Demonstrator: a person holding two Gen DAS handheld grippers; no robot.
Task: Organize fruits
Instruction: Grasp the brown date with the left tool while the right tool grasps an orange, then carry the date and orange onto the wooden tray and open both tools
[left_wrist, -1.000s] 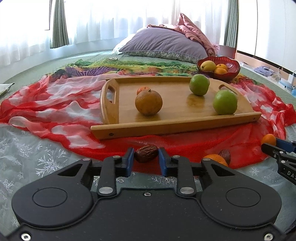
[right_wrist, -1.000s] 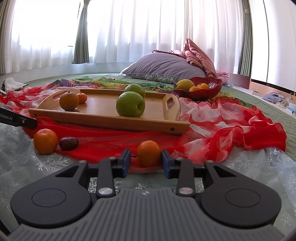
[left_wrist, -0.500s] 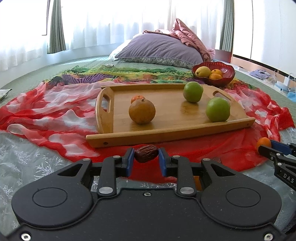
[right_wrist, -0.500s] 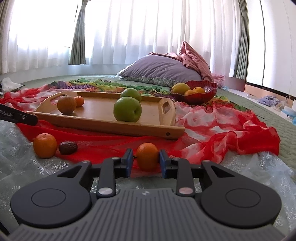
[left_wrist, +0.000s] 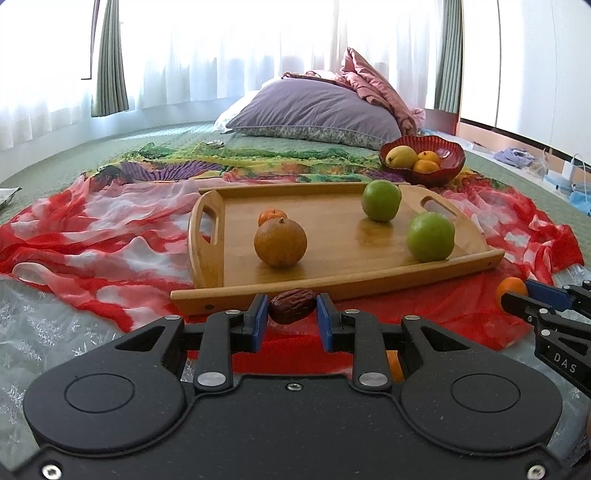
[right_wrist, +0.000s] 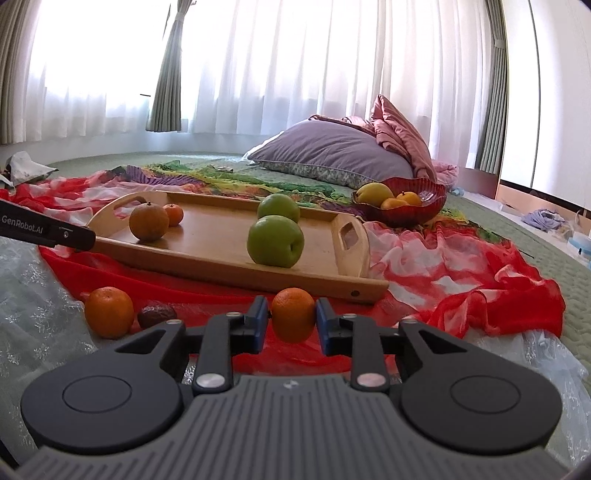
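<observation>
1. The left wrist view shows the left gripper (left_wrist: 291, 314) pinching a brown date (left_wrist: 292, 305), just before the wooden tray's (left_wrist: 332, 286) near rim.
2. The right wrist view shows the right gripper (right_wrist: 292, 318) clamped on a small orange (right_wrist: 293, 314), near the tray's near right corner; its jaws have just been closing.
3. On the tray: two green apples (right_wrist: 275, 240), one brownish orange (right_wrist: 148, 222), one small tangerine (right_wrist: 173, 214).
4. Only the right view shows a loose orange (right_wrist: 109, 312) touching a second date (right_wrist: 157, 314) on the red cloth (right_wrist: 461, 273) at the tray's near left.
</observation>
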